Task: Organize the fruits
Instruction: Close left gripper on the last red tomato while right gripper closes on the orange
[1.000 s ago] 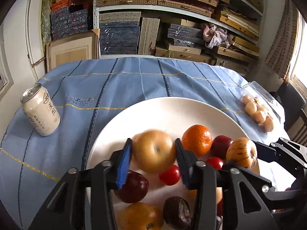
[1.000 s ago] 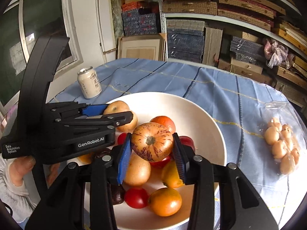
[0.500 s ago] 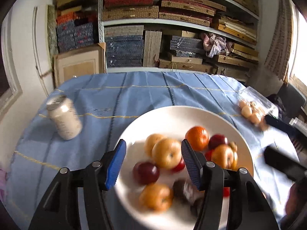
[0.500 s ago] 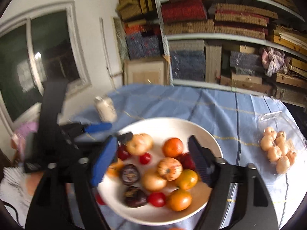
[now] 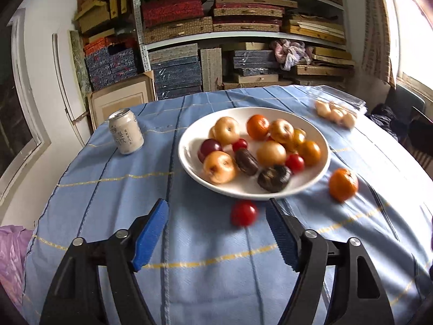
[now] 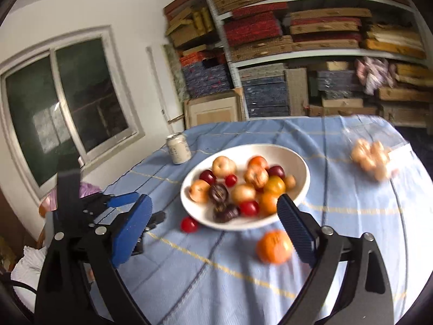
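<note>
Both my tongs, left [image 5: 216, 233] and right [image 6: 213, 222], have just been opening, empty; round red tomato [image 5: 243, 213] and orange tangerine [image 6: 274, 246] wait outside the white ceramic bowl [image 5: 189, 135].

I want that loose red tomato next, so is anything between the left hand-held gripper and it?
Nothing visible. The red tomato lies alone on the blue tablecloth, just ahead of the open left hand-held gripper, beside the plate's near rim.
</note>
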